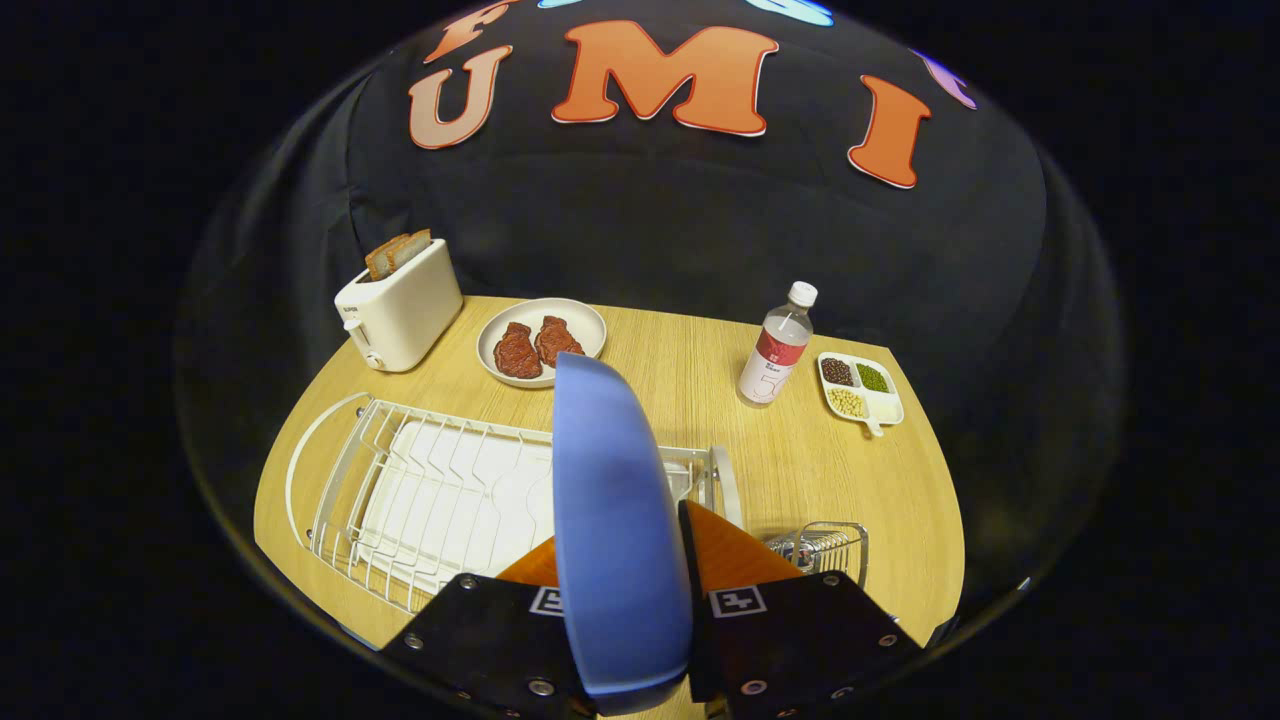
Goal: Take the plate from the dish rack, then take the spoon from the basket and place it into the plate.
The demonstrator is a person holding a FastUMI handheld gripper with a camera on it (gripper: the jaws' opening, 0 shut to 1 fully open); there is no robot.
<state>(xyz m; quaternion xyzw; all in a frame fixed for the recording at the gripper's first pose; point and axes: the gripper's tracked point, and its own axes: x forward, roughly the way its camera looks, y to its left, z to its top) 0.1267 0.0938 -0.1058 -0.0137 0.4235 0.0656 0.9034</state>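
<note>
Gripping smooth blue plate, gripper fingers clamped

Blue plate edge-on in the gripper (fingers clamped), above the white dish rack.

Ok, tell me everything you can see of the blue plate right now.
The blue plate is a plain, matte blue dish, smooth like plastic or glazed ceramic, slightly blurred. It stands on edge, seen nearly edge-on, its rim rising above and ahead of the fingers. The gripper is shut on it, one finger pressing each face. It is held up over the white wire dish rack, and it hides part of the rack behind it.
</note>
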